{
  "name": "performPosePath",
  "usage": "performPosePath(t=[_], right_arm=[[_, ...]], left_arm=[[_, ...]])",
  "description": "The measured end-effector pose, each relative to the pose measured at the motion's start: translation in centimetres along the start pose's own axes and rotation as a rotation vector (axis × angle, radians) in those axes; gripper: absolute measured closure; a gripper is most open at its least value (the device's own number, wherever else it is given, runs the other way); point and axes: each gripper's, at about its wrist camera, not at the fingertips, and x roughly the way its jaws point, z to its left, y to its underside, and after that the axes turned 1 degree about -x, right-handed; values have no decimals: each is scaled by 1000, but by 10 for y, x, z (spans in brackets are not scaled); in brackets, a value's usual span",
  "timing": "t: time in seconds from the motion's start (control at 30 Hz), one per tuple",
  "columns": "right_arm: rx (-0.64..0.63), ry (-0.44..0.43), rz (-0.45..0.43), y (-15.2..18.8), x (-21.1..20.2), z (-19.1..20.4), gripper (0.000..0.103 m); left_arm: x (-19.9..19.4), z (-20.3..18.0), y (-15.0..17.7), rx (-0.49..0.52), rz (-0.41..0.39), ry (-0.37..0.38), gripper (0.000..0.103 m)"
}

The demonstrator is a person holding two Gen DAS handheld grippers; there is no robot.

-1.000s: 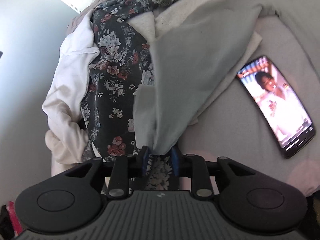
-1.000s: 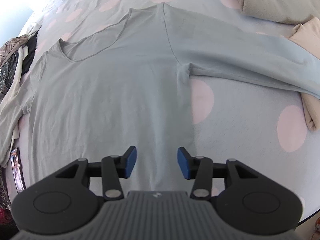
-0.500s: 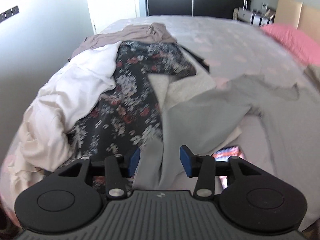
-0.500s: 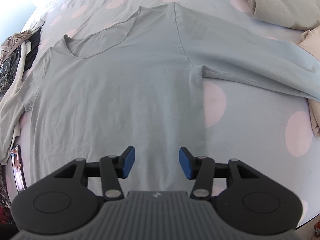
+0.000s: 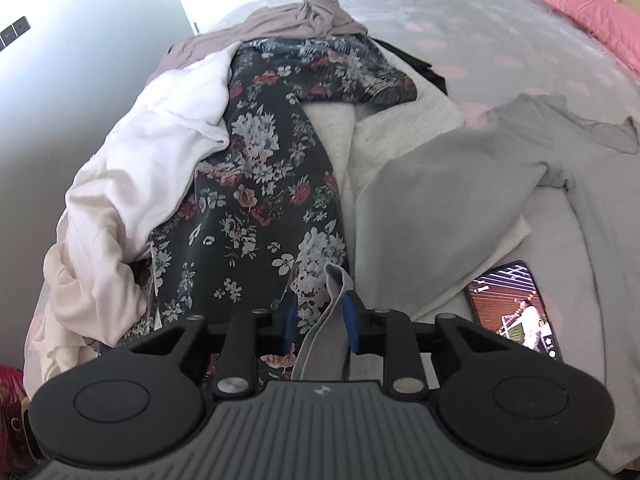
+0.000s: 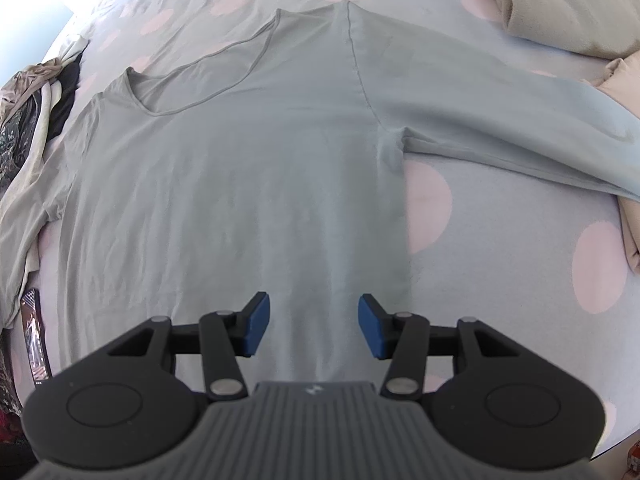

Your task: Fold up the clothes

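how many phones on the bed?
1. The phone lies screen-up and lit on the bedsheet, beside the grey shirt's sleeve; the right wrist view shows it at the far left edge. Clothes could hide others.

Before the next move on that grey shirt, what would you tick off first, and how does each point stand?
1. Shirt body flat on the bed: ok. The grey shirt lies spread, neckline open, only light wrinkles.
2. Left sleeve gripped: cannot tell. The left gripper is closing, with the sleeve end between its jaws; whether both pads pinch it yet is unclear.
3. Right gripper free: ok. It is open above the shirt's lower part, holding nothing.
4. Right sleeve laid out: ok, stretched sideways across the bed.
5. Fold path clear: not ok. The phone lies right beside the left sleeve, and the clothes pile is partly under it.
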Motion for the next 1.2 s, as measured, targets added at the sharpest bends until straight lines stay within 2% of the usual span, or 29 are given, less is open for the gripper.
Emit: performPosePath(t=[0.13,0.2,0.23,0.37,0.6,0.77,0.87,1.0,1.2], right_arm=[[-11,3,-4,0,0,1,50],[-13,7,-5,1,0,0,50],[-12,8,-3,1,1,-1,50],[-10,8,-5,1,0,-2,50],[0,13,-7,2,-1,-3,50],[23,12,-12,1,-3,-8,50],[22,9,-13,1,-3,-9,50],[24,0,-15,-1,-5,-11,50],[-10,27,-20,-7,-7,0,50]], left_arm=[[7,-9,-1,49,29,-12,79],[7,-10,-3,39,29,-22,100],[4,-7,-5,19,16,-15,101],[-19,11,-8,-123,-76,4,102],[-71,56,-20,-398,-249,-80,103],[-91,87,-41,-441,-276,-156,103],[-93,96,-50,-455,-284,-157,103],[-99,82,-64,-444,-287,-90,103],[-125,17,-103,-359,-310,127,103]])
